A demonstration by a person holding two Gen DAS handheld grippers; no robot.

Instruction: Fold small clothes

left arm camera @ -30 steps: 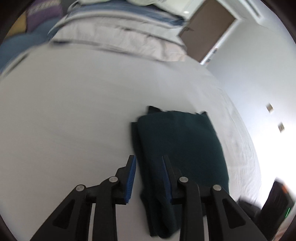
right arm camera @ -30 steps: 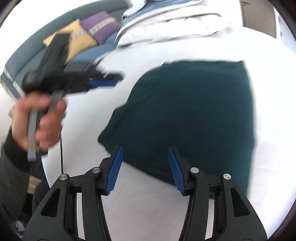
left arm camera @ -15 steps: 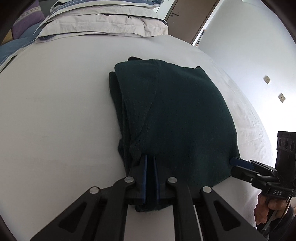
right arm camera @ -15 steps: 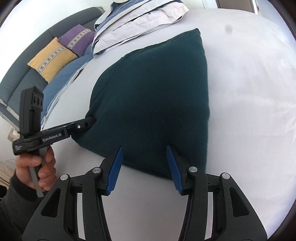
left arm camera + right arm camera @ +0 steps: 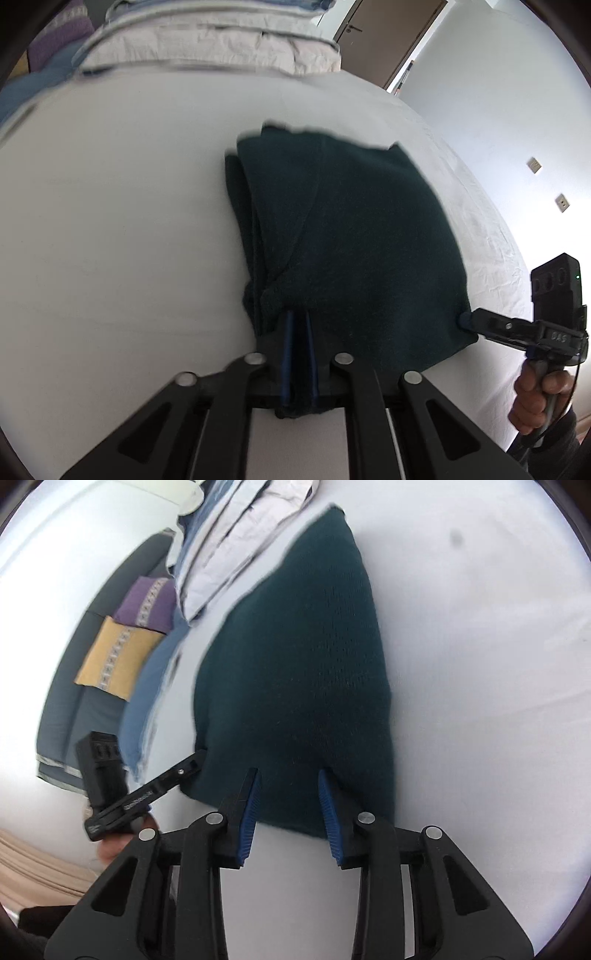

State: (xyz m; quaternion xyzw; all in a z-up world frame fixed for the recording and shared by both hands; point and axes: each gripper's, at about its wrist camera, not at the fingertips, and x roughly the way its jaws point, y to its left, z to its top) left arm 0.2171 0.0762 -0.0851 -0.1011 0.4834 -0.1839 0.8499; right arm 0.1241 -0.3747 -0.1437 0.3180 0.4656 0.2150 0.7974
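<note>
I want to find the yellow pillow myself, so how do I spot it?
Look left of the white bed to the grey sofa. The yellow cushion leans there, just below a purple cushion. It is the only yellow thing, with a pale patterned stripe down it.

text: "DAS" — white letters, side of black handheld right gripper (image 5: 466,319), right of left tool | text: white lettering on black handheld left gripper (image 5: 197,758), left of right tool — too blurred to read

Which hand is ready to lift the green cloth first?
Left. The left gripper is already shut on the green cloth's near corner, while the right gripper is open at the other near corner, gripping nothing.
</note>
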